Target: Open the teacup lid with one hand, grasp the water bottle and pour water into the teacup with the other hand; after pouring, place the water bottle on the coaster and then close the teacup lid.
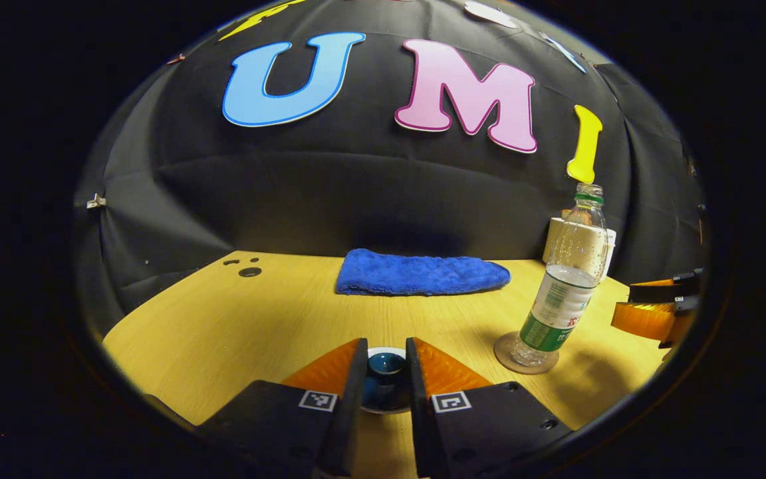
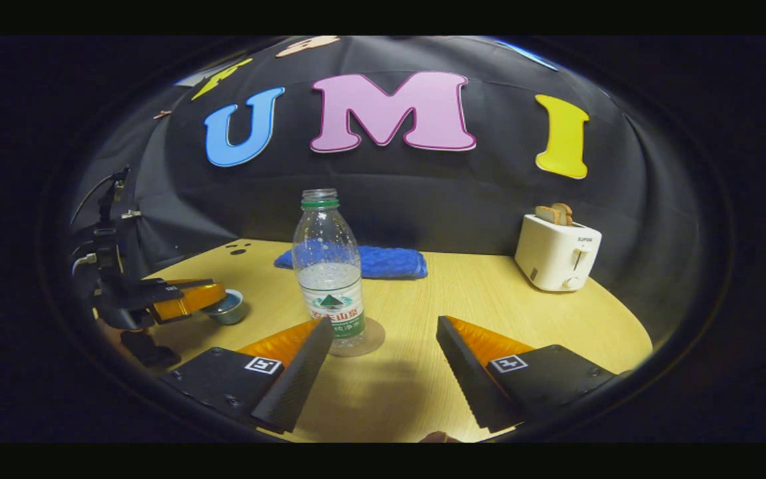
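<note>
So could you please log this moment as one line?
left gripper: closing around teacup lid | right gripper: open, empty | bottle: upright on coaster, uncapped | phase: lid step

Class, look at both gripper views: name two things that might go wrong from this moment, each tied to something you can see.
1. The water bottle has no cap and stands on the coaster; a nudge from the open right tool might tip and spill it.
2. The left tool pinches the teacup lid by a narrow hold, so it might slip.
</note>
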The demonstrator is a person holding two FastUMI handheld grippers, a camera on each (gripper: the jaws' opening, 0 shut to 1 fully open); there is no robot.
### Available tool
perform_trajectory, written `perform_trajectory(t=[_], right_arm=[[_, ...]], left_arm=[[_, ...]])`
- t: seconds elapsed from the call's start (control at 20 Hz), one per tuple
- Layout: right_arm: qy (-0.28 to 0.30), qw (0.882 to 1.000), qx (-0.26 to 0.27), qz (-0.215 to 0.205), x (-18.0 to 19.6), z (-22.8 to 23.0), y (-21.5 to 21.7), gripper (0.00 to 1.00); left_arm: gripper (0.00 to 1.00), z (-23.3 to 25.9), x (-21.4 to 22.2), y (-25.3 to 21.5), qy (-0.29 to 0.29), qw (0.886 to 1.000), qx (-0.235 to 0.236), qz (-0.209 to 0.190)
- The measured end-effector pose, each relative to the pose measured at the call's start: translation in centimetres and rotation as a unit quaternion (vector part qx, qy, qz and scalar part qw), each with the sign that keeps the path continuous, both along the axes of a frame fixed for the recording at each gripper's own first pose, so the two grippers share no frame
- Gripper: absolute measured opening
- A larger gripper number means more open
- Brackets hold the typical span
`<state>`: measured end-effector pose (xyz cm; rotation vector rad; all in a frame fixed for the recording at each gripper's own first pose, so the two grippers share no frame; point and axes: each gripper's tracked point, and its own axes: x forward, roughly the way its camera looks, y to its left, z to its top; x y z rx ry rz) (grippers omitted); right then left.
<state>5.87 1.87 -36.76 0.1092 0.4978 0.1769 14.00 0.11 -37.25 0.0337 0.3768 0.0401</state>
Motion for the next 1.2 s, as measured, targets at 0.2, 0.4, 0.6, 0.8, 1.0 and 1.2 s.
perform_trajectory(t=[0.2,0.4,0.6,0.8,1.0,1.2], right_arm=[[-0.01,1.0,0.003,0.001,0.1,1.5,0.2,0.97],[-0.022,1.0,0.016,0.0,0.3,4.5,1.1,0.97],[-0.04,0.999,0.024,0.009,0.3,9.1,2.1,0.97],[-0.073,0.997,-0.001,0.022,-0.1,14.5,1.7,0.97],[-0.082,0.996,0.005,0.019,-1.3,18.9,1.5,1.0],[-0.096,0.995,0.016,0.016,-2.5,23.2,2.1,0.98]], left_arm=[[0.38,1.6,-0.1,-0.3,-0.018,1.0,0.008,-0.006],[0.41,5.1,-1.2,-0.7,-0.028,1.0,0.001,-0.007],[0.41,9.8,-2.8,-0.7,-0.031,1.0,0.0,-0.002],[0.46,15.9,-4.5,-1.0,-0.045,0.999,-0.002,0.006],[0.44,21.1,-6.1,-1.5,-0.06,0.998,0.009,0.002],[0.47,24.8,-7.9,-1.8,-0.067,0.998,0.015,-0.008]])
